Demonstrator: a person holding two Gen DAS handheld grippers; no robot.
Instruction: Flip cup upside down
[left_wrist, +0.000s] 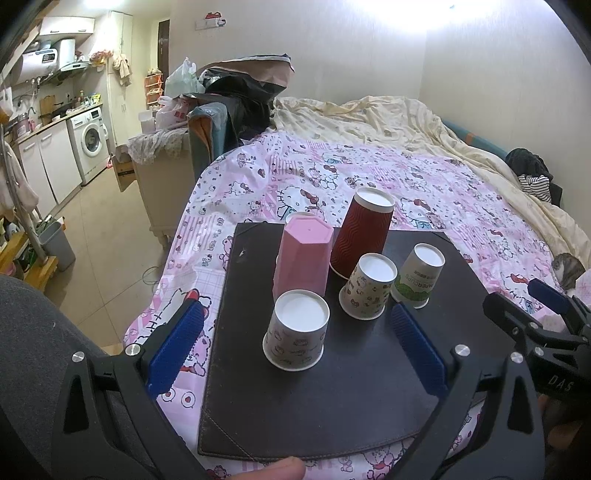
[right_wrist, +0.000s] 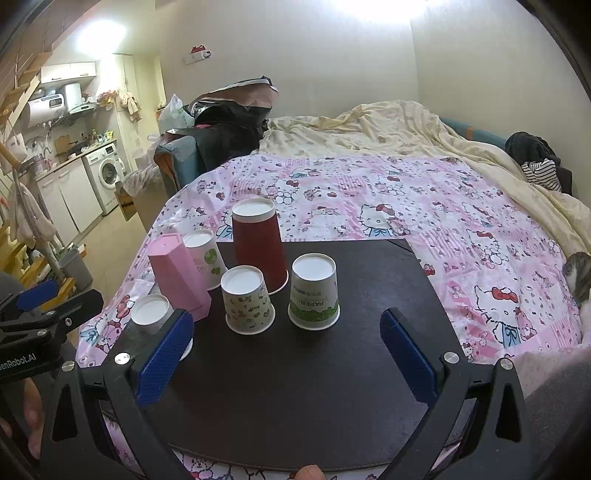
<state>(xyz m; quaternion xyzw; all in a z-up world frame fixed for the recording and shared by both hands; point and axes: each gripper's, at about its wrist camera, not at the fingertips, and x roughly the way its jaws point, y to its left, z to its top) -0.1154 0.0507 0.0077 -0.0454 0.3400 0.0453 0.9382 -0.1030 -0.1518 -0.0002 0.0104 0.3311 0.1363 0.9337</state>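
A: Where do the cups stand?

B: All on the dark mat (left_wrist: 314, 406), which lies on the pink cartoon-print cover (left_wrist: 424, 184) of the bed. Every one I can see is bottom-up. In the left wrist view a small cartoon-print cup (left_wrist: 295, 334) sits at centre frame, nearest the camera. Just behind it is the pink faceted cup (left_wrist: 303, 260), and the tall red cup (left_wrist: 364, 232) is up and to the right of that.

A: And the others?

B: A second cartoon-print cup (left_wrist: 367, 291) stands right of centre, with the green-and-white paper cup (left_wrist: 419, 275) just beside it. In the right wrist view one more white cup with a green mark (right_wrist: 205, 258) shows behind the pink one, at middle left.

A: The tools?

B: The left tool (left_wrist: 295, 347) has its blue pads spread wide — the nearest cup lies between them in the frame, untouched. The right tool (right_wrist: 288, 354) is equally wide apart over bare mat and grips nothing; the left one's black frame pokes in at the left edge of its view.

A: Anything else?

B: A washing machine (left_wrist: 90, 142) at the upper left — and a cat (right_wrist: 578, 275) at the right edge.
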